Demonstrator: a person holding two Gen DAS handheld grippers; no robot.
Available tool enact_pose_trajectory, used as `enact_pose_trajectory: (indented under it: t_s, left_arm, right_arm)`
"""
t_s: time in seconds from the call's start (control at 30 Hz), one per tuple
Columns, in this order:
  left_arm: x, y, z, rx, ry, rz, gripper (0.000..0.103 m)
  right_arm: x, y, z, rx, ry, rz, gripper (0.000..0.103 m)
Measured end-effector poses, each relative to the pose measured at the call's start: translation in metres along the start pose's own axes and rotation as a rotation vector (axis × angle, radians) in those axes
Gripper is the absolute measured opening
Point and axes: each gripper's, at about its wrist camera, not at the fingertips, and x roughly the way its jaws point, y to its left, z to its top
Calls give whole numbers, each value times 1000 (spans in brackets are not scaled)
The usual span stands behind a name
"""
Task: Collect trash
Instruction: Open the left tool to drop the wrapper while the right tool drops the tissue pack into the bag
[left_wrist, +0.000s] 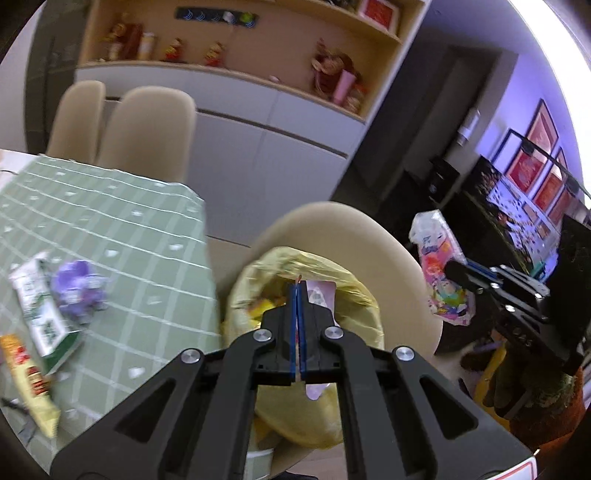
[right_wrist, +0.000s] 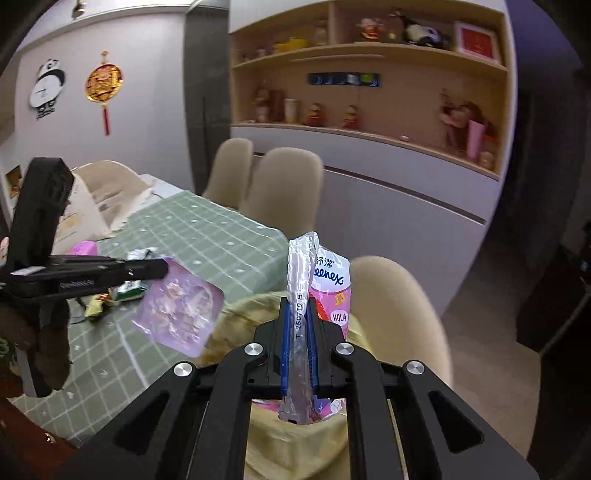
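Observation:
My left gripper (left_wrist: 297, 291) is shut on a thin pink wrapper (left_wrist: 320, 291) and holds it over the open yellow trash bag (left_wrist: 295, 266) on a beige chair. From the right wrist view that wrapper (right_wrist: 177, 306) hangs flat from the left gripper (right_wrist: 162, 268). My right gripper (right_wrist: 298, 306) is shut on a pink Kleenex tissue pack (right_wrist: 330, 284), held by its clear sealed edge above the yellow bag (right_wrist: 236, 317). In the left wrist view the pack (left_wrist: 439, 266) sits right of the bag, held by the right gripper (left_wrist: 452, 271).
The green checked tablecloth (left_wrist: 110, 229) holds a green-white carton (left_wrist: 38, 306), a purple crumpled wrapper (left_wrist: 79, 291) and a yellow snack packet (left_wrist: 27, 380). Beige chairs (right_wrist: 280, 184) stand behind the table. A white cabinet with shelves (right_wrist: 369, 110) lines the wall.

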Motion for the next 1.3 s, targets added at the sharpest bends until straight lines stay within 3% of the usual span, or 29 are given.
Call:
enact_pose_trajectory:
  t_s: [0.27,0.33,0.4,0.47,0.5,0.63,0.73,0.87,1.03,1.17,1.3]
  left_arm:
    - [69,-19,0,-12,66,-16,2]
    - [76,-19,-3,-27,73,-14,9]
    - [79,-15,-5,-45,68,-1,26]
    - [78,-10,-5,-61,52,28,32]
    - [76,-6,-6,-71,46,38,38]
    - [58,11,-9,-110,25,97,44]
    - [34,24,-16,-147,-1,157,58]
    - [-2,42,-28,-179,-23,313,81]
    - [-45,62,-44,-229,-58,487,87]
    - [-68,73,-56,-254,-62,544,88]
    - [-83,83,-68,-272,-56,567,88]
  right_arm:
    - [7,-34,-15,8,35,1,10]
    - [14,-35,-19,1,50,23,10]
    - [23,-34,-19,-10,59,44,10]
    - [31,-31,-19,-17,66,66,10]
    - [35,-31,-19,-20,69,79,10]
    - [53,-29,-16,-22,79,133,10]
    - [75,-23,-16,-10,106,201,10]
    - [122,-6,-27,-8,178,273,10]
    - [190,6,-51,41,335,292,10]
    - [225,13,-75,131,476,349,10]
    - [222,18,-75,103,460,318,10]
